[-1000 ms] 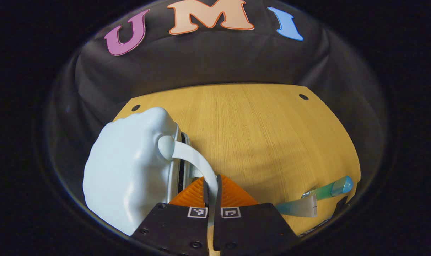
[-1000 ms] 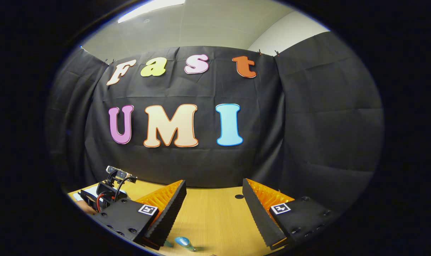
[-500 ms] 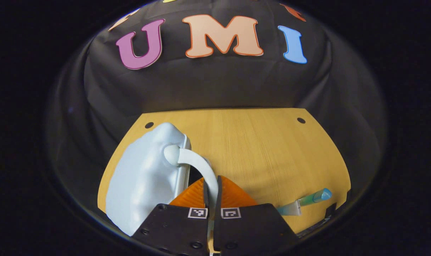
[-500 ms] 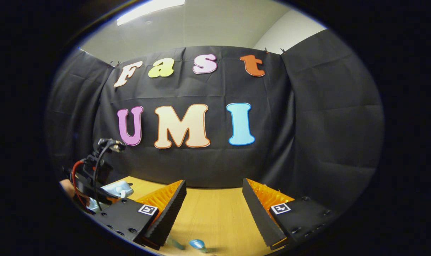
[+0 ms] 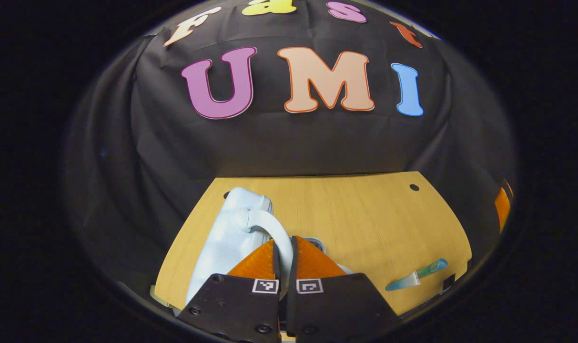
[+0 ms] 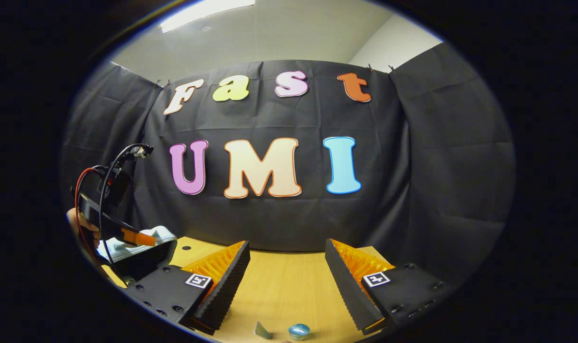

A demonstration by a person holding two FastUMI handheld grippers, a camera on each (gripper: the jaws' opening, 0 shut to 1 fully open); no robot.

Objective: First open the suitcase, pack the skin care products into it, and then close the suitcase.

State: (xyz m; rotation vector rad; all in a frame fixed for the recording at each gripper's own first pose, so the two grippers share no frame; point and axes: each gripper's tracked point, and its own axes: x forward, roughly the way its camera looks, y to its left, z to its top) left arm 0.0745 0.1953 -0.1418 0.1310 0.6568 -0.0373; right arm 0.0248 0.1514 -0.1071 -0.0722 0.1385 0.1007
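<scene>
Lifted since a second ago, the lid (image 5: 231, 224) of the pale-blue suitcase (image 5: 222, 243) now stands steep at lower left of the left gripper view. The left gripper (image 5: 285, 257) is clamped on its handle (image 5: 272, 233); the right gripper (image 6: 286, 281) hangs agape, holding nothing. The tube (image 5: 415, 278) lies at lower right on the table (image 5: 365, 224), apart from the case. Likely risk: the thin curved handle slips and the lid drops. No brand or label is legible.
</scene>
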